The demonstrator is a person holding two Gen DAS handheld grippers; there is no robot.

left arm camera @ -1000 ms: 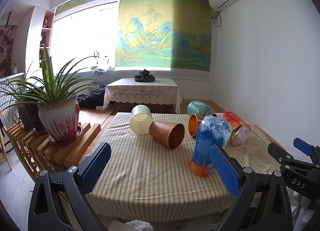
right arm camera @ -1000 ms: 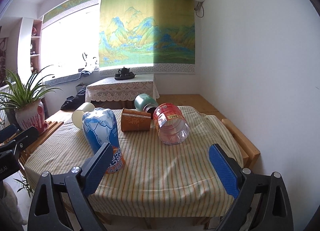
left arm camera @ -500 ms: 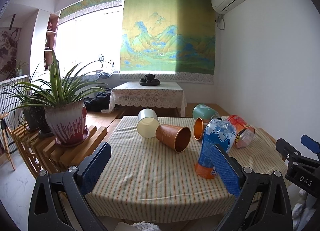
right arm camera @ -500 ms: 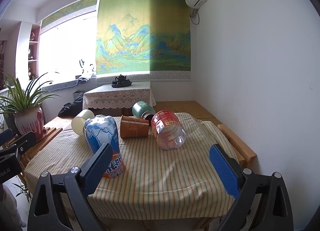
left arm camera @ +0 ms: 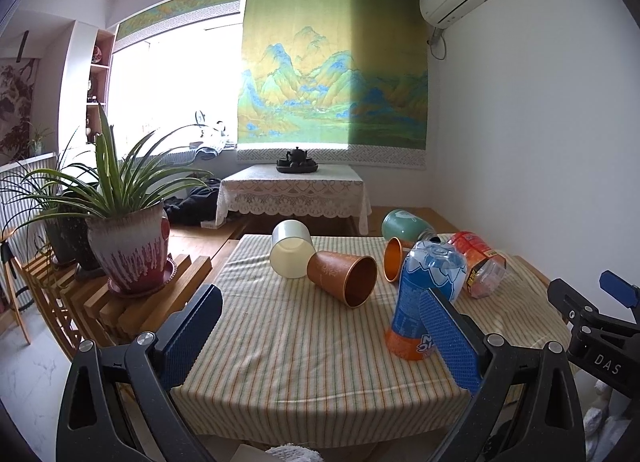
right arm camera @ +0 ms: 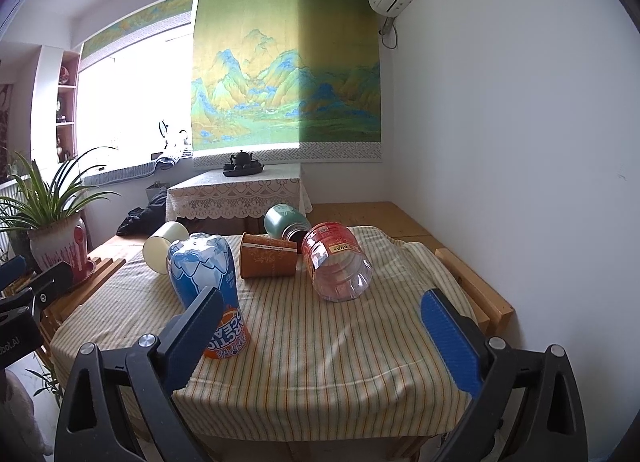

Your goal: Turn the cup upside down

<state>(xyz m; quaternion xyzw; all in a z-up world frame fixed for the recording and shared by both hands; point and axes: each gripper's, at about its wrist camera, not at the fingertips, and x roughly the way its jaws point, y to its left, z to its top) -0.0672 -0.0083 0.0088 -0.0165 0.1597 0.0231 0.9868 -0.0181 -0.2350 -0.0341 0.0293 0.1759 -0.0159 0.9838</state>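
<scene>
both claws apart w/ nothing held, blue cup nearest, copper cup behind.

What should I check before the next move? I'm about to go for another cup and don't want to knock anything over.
1. Left gripper open and empty: ok.
2. Right gripper open and empty: ok.
3. Blue and orange cup already mouth down on the striped tablecloth: ok.
4. Cups left to flip: not ok. The brown cup, cream cup, orange cup, clear red-labelled cup and green cup all lie on their sides.
5. Clear path to the brown cup's open mouth, which faces the left gripper: ok.
6. Orange cup touching the green cup behind it: cannot tell.
</scene>
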